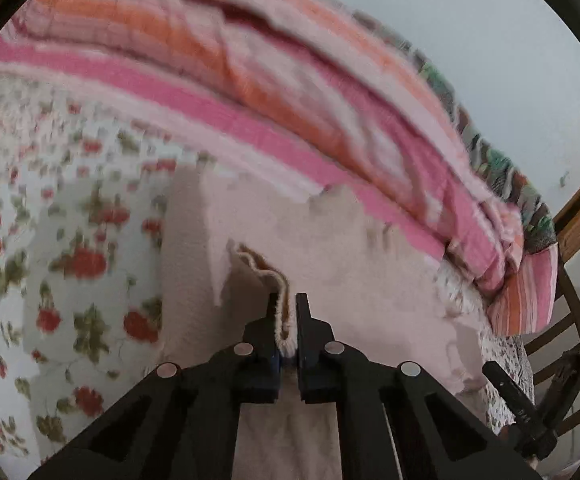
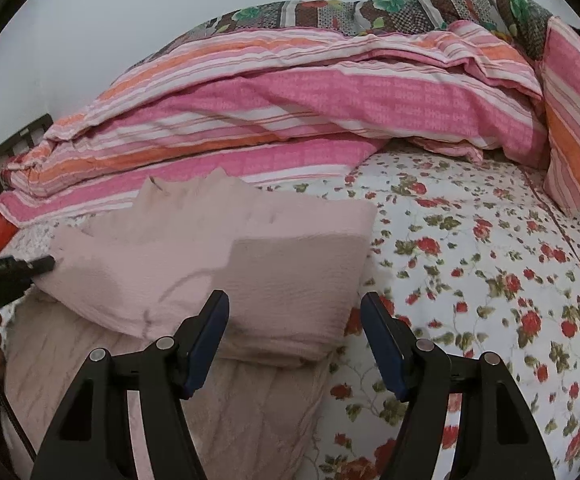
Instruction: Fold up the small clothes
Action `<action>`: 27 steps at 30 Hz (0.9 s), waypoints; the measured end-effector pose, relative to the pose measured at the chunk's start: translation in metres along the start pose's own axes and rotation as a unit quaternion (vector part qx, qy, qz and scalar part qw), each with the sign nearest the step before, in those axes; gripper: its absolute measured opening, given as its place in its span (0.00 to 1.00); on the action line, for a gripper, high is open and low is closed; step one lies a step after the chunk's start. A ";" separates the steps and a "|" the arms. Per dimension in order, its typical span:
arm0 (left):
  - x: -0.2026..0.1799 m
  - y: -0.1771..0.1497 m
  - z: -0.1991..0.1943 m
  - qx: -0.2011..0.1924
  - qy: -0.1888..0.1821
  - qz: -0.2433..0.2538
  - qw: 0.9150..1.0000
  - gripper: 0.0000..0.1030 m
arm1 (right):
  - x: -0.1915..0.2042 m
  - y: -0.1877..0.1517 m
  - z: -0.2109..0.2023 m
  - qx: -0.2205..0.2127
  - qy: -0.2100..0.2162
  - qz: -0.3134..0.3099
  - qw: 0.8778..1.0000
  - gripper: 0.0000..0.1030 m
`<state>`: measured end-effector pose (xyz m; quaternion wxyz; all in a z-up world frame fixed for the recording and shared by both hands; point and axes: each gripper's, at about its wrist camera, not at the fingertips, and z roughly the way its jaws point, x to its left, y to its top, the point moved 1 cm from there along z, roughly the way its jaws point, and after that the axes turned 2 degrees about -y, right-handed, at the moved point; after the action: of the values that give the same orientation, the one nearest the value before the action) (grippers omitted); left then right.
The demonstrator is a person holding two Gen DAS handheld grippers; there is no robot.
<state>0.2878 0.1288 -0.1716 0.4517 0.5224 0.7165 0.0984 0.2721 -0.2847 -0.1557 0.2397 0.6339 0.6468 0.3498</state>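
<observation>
A pale pink garment lies on the floral bed sheet, its upper part folded over the lower part. In the left wrist view the garment fills the middle. My left gripper is shut on a folded edge of it and lifts that edge a little. That gripper also shows at the left edge of the right wrist view, at the garment's left side. My right gripper is open and empty, just above the garment's near right corner.
A rolled pink and orange striped quilt lies along the far side of the bed, with a striped pillow at the right. A dark metal bed frame stands past the garment. The floral sheet stretches to the right.
</observation>
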 end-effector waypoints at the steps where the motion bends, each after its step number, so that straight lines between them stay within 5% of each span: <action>1: -0.005 0.003 -0.011 -0.033 -0.006 0.012 0.999 0.06 | -0.003 0.004 -0.003 -0.010 -0.003 0.006 1.000 0.66; 5: -0.022 0.008 -0.025 -0.082 0.016 0.057 0.995 0.06 | -0.010 0.009 -0.008 -0.030 -0.014 0.020 0.999 0.66; 11: -0.010 -0.001 0.011 -0.031 0.103 0.075 0.991 0.07 | -0.012 -0.002 0.026 0.037 -0.047 0.012 0.998 0.66; 18: 0.004 -0.002 0.015 0.005 0.106 0.064 0.992 0.11 | -0.014 -0.006 0.031 0.057 -0.043 0.017 0.997 0.67; 19: 0.002 -0.003 0.014 0.004 0.108 0.072 0.991 0.12 | -0.014 -0.005 0.030 0.061 -0.046 0.016 0.997 0.69; 21: -0.001 -0.005 0.014 0.003 0.111 0.083 0.990 0.14 | -0.014 -0.004 0.027 0.058 -0.059 0.017 0.996 0.88; 27: -0.005 -0.004 -0.001 -0.021 0.116 0.086 0.989 0.14 | -0.012 -0.001 0.016 0.038 -0.086 0.019 0.995 0.89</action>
<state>0.2846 0.1236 -0.1709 0.3666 0.5574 0.7140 0.2121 0.2844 -0.2946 -0.1680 0.2640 0.6823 0.6245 0.2735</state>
